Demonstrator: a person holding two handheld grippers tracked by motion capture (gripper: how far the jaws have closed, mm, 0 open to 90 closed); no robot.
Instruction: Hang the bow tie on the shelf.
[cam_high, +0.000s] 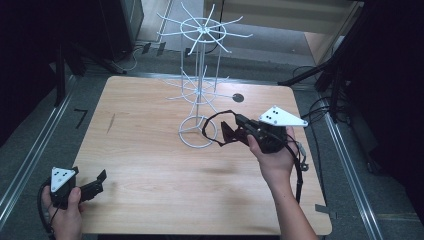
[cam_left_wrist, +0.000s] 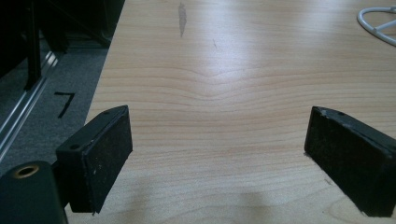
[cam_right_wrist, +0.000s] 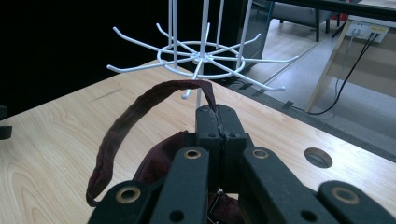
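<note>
From the high view we see the wooden bench (cam_high: 150, 150) with a white wire rack (cam_high: 202, 75) standing toward its far middle, two tiers of hooked arms on thin uprights above a ring base. Our right tool (cam_high: 231, 131) hovers just beside that base, gripping a dark strap (cam_high: 212, 127) whose loop hangs over the base ring. A round hole (cam_high: 238, 97) marks the bench beyond the rack. Our left tool (cam_high: 97, 181) sits at the near left corner, well apart from everything, with black stands and cables on the floor around.

In the left gripper view our left tool (cam_left_wrist: 217, 154) has its jaws spread wide over bare wood, nothing between them; a piece of the rack's base ring (cam_left_wrist: 378, 23) shows at the far right.

In the right gripper view our right tool (cam_right_wrist: 218, 122) is clamped tight on the dark red strap (cam_right_wrist: 126, 126), which arcs up and left from the jaws. The rack's lower tier (cam_right_wrist: 201, 58) spreads directly beyond, one hook tip right behind the strap's top; the hole (cam_right_wrist: 317, 157) lies to the right.
</note>
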